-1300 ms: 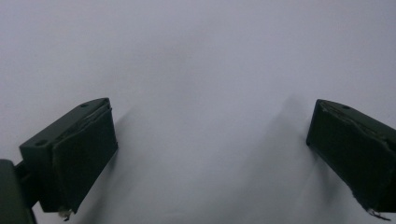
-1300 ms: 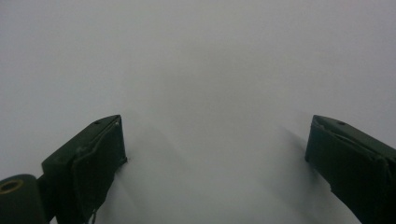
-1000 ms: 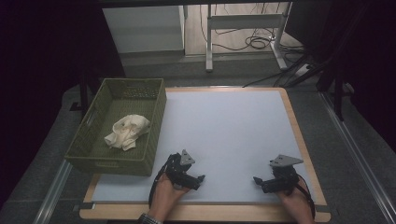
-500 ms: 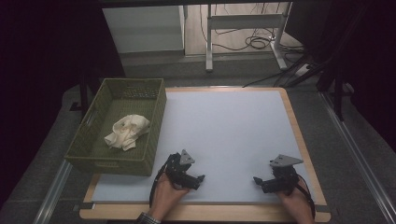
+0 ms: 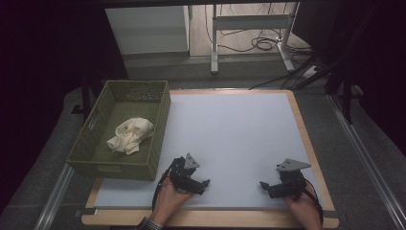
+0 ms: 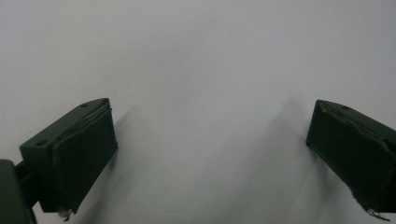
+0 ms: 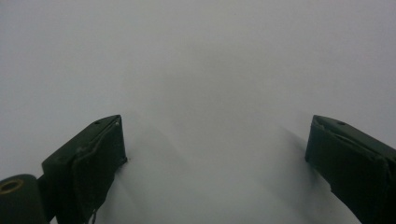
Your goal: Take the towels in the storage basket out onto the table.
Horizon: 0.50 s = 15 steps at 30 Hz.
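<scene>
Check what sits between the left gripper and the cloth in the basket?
High view: the basket's near wall stands between the left gripper and the cloth.

Pale grey table top (image 5: pixel 230 129) with wooden rim, dark curtains around, cables (image 5: pixel 249 43) on the floor behind.

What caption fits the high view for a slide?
Both open grippers, left gripper and right gripper, rest on the white table; cloth in green basket.

Dim, murky surroundings; the pale counter (image 5: pixel 234 129) is evenly lit from above. Close views are soft, hazy, with faint blurred shadows.
</scene>
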Each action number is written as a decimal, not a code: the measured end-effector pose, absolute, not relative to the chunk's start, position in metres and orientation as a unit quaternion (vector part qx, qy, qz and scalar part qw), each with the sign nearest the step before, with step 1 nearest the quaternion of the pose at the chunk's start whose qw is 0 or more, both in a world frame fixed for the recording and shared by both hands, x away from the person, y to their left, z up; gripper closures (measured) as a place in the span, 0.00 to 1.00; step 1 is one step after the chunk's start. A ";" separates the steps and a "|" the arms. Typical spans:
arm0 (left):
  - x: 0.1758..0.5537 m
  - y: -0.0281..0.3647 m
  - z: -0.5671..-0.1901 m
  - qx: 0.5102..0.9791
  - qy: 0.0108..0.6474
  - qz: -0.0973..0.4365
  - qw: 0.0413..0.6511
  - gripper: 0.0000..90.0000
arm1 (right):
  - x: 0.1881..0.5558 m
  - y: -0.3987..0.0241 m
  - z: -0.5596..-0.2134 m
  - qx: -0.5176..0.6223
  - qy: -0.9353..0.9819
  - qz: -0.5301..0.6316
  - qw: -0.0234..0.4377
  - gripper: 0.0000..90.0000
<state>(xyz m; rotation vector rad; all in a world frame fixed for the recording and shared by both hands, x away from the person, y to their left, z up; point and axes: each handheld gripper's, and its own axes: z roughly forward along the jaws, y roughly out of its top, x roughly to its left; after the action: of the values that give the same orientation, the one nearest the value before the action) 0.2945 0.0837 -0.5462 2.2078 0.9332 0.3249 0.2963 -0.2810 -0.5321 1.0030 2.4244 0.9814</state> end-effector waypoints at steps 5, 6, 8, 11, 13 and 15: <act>0.292 0.083 -0.542 0.854 0.359 0.126 0.355 0.02 | 0.296 -0.281 -0.532 0.353 0.853 0.345 0.170 0.06; 0.292 0.083 -0.540 0.853 0.358 0.126 0.357 0.02 | 0.296 -0.281 -0.532 0.353 0.853 0.346 0.170 0.05; 0.290 0.083 -0.537 0.851 0.357 0.127 0.363 0.02 | 0.296 -0.281 -0.532 0.353 0.853 0.345 0.170 0.06; 0.289 0.082 -0.532 0.850 0.355 0.126 0.369 0.02 | 0.296 -0.281 -0.532 0.353 0.853 0.345 0.170 0.05; 0.288 0.082 -0.530 0.850 0.353 0.127 0.371 0.02 | 0.296 -0.281 -0.532 0.353 0.853 0.345 0.170 0.06; 0.287 0.081 -0.528 0.850 0.351 0.128 0.372 0.02 | 0.296 -0.281 -0.532 0.353 0.853 0.346 0.170 0.06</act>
<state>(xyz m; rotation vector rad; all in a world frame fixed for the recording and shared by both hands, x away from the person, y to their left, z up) 0.2866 0.0815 -0.5276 2.1777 0.9007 0.3270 0.2961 -0.2810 -0.5321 1.0022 2.4236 0.9827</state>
